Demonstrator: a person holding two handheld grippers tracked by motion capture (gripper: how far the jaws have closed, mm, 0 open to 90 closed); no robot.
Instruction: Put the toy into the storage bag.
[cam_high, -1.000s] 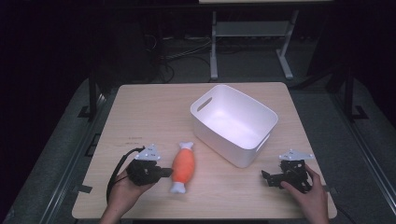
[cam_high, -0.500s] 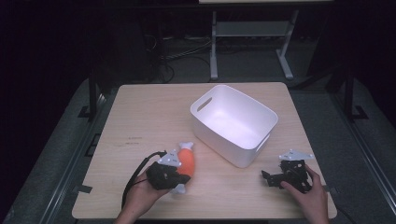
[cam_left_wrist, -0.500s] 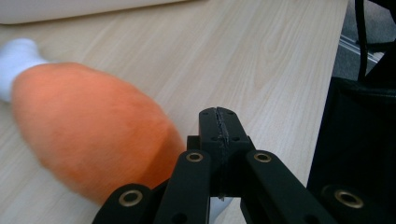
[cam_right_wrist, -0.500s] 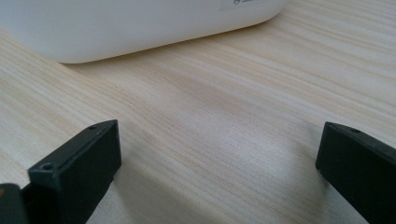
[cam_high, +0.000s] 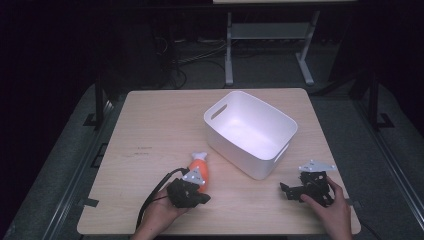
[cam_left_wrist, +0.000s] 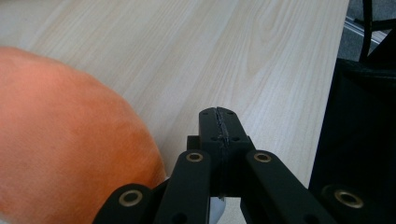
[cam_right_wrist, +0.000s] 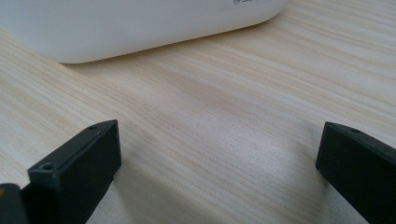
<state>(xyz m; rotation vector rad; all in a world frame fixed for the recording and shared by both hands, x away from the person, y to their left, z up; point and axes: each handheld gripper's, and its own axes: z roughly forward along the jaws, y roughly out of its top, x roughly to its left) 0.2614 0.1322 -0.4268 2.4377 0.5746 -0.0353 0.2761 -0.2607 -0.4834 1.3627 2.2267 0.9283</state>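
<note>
Left gripper (cam_left_wrist: 219, 123) jaws pressed together beside orange plush toy (cam_high: 200, 168), toy lay on wooden table (cam_high: 160, 125) left of white bin (cam_high: 250, 131), right gripper (cam_right_wrist: 219, 168) jaws spread wide, resting near bin.

White bin (cam_high: 250, 132) right of centre on wooden table (cam_high: 160, 120). Orange toy (cam_high: 201, 167) just left of it, left gripper (cam_high: 189, 192) at its near end. Right gripper (cam_high: 306, 186) near right corner.

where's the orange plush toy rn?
In the high view the orange plush toy lies on the table's near left part, just left of the white bin, with the left gripper against its near end.
</note>
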